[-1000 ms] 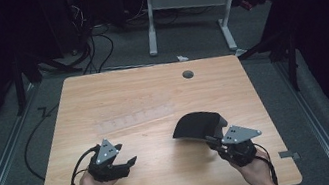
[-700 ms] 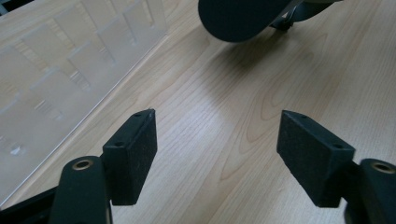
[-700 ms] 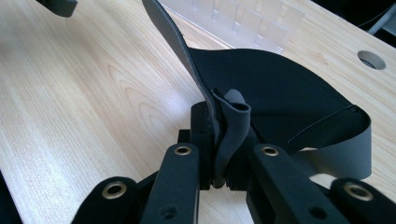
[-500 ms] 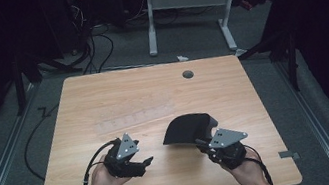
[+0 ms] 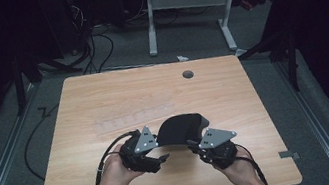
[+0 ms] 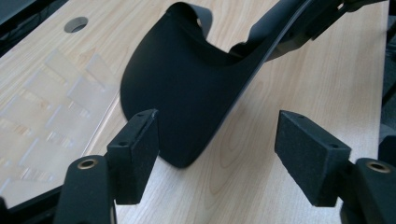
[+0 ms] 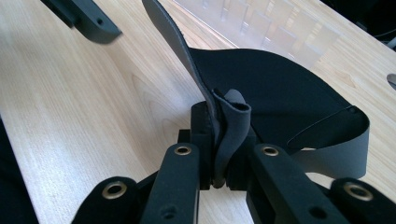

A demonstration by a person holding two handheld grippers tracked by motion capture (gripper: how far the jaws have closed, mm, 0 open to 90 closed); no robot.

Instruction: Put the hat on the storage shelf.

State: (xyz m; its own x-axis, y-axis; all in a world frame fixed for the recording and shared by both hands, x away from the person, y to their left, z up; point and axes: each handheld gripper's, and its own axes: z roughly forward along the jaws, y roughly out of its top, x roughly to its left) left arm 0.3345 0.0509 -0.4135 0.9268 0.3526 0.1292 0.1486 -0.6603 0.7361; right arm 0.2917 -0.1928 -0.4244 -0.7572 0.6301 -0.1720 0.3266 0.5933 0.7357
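Note:
A black, flexible curved sheet point(image 5: 178, 126) arches over the wooden table point(image 5: 103, 100) near its front edge. My right gripper point(image 5: 193, 145) is shut on one folded end of it; in the right gripper view the pads point(image 7: 205, 133) pinch the doubled black sheet point(image 7: 271, 84). My left gripper point(image 5: 164, 158) stands open just left of the sheet. In the left gripper view its pads point(image 6: 137, 149) stand wide apart, and the sheet's lower edge point(image 6: 187, 88) hangs in front of the left pad, untouched. The right gripper point(image 6: 303, 28) grips the sheet's far end there.
A clear plastic tray with several compartments point(image 5: 136, 117) lies flat on the table behind the sheet, also visible as the tray point(image 6: 51, 98). A round cable hole point(image 5: 188, 74) sits near the far edge. Cables and a desk frame point(image 5: 188, 2) stand on the floor beyond.
My left gripper has moved right and risen, up to the black sheet. My right gripper has carried the sheet a little leftward toward the table's middle.

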